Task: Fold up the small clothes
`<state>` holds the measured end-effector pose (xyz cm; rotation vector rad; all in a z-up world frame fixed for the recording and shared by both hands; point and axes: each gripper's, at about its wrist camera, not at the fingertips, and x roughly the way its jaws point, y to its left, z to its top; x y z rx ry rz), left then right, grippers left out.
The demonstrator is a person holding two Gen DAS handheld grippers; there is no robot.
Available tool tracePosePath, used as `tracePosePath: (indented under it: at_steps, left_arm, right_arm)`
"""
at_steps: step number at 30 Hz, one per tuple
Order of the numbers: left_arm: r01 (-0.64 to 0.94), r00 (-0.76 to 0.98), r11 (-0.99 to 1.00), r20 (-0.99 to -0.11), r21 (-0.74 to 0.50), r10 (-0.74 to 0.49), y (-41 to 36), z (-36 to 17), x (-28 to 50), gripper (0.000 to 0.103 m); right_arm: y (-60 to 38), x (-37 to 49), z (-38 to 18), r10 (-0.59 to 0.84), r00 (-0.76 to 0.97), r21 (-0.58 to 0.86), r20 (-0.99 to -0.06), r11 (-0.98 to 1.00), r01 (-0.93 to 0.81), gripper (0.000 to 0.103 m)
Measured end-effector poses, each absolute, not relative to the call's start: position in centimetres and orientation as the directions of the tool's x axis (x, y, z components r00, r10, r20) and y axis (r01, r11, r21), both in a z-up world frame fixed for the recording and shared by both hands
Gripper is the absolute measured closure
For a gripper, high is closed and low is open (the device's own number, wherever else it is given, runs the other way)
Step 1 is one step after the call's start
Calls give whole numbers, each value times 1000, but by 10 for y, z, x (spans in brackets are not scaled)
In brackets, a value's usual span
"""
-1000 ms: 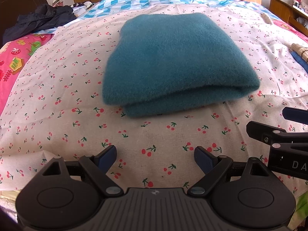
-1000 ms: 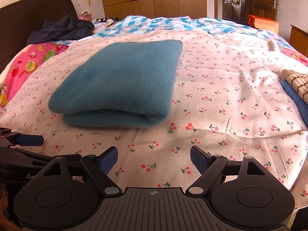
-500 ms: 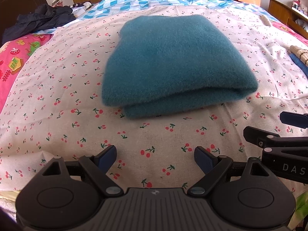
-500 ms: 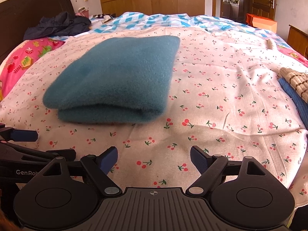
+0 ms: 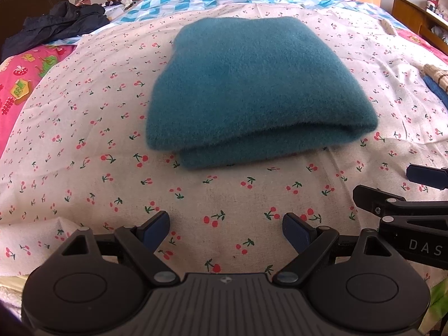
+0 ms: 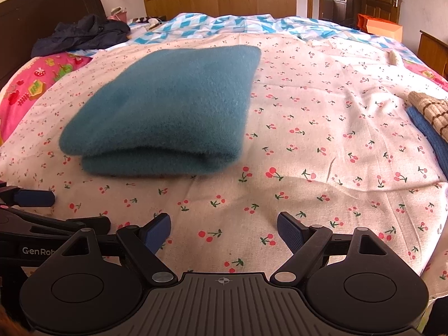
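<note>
On cherry-print sheet [image 5: 84,128]: folded teal garment [image 5: 252,92], grippers apart.

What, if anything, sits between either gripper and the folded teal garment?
Nothing visible. Only bare cherry-print sheet lies between the open left gripper and the teal garment; likewise for the open right gripper. The striped knit pile sits far off at the bed's right edge.

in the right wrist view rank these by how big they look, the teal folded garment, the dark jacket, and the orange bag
1. teal folded garment
2. dark jacket
3. orange bag
The jacket and bag lie farther away, so their true sizes stay unsure.
</note>
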<state>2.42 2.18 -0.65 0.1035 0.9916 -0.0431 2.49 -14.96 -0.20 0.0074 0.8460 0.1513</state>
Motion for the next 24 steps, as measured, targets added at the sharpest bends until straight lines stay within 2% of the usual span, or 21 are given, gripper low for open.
tracePosePath:
  at_steps: [24]
  left_arm:
    - [82, 540, 994, -841, 66, 11, 22, -8, 26, 11]
  right_arm:
    - [-150, 25, -3, 137, 649, 69, -748, 989, -129, 18]
